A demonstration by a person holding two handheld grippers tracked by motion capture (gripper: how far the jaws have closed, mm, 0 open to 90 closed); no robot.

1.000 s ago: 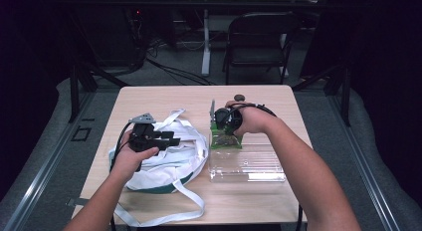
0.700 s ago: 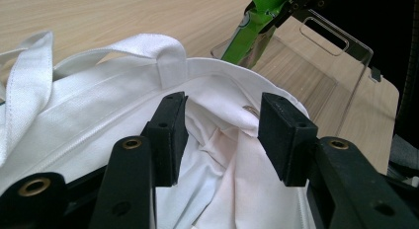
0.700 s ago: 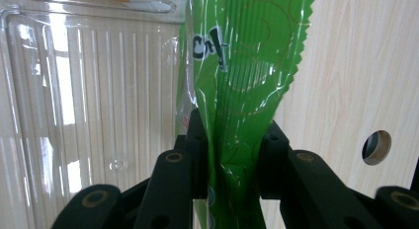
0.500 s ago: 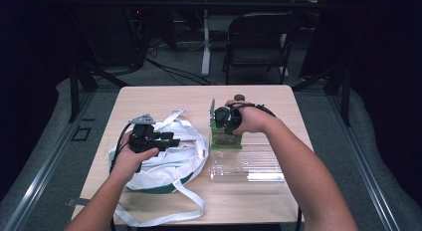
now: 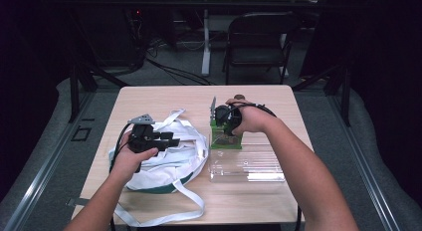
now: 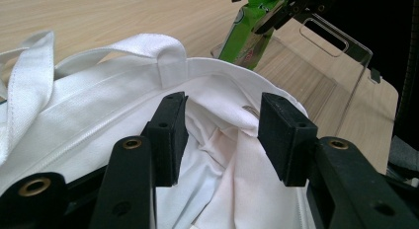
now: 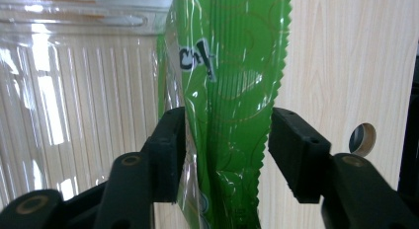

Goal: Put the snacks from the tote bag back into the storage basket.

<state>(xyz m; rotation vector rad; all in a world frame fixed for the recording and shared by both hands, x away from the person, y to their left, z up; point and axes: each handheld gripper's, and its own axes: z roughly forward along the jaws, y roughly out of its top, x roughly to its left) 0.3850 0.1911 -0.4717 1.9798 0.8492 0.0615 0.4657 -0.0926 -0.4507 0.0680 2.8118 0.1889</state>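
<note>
In the high view a light wooden table (image 5: 164,99) takes up the middle of the frame, with a dark folding chair (image 5: 259,42) beyond its far edge at upper centre. The left gripper (image 5: 166,138) sits left of centre, held over a white cloth tote bag (image 5: 171,164) whose long straps trail toward the bottom edge. The right gripper (image 5: 221,122) is just right of centre, pointing down onto a green snack packet (image 5: 224,140) that lies at the near-left corner of a clear plastic tray (image 5: 249,166).

In the right gripper view the packet (image 7: 227,91) runs up the middle of the frame, its saw-toothed edge on the right and the ribbed clear tray (image 7: 74,91) at the left. The right gripper (image 7: 226,140) has just been opening: its jaws stand apart with the packet between them, the right pad clear of the foil, the left pad close beside it and possibly brushing it, though the glare makes that hard to tell. It has no grip on the packet.

In the left gripper view the left gripper (image 6: 222,135) stands about half open over the mouth of the tote bag (image 6: 99,125), its jaws either side of crumpled white lining in the lower middle of the frame, pressing on nothing. A handle loop arches across the upper left. At the upper right are the green packet (image 6: 247,36), the tray (image 6: 316,66) and the right gripper's dark jaws (image 6: 289,9) above it.
</note>
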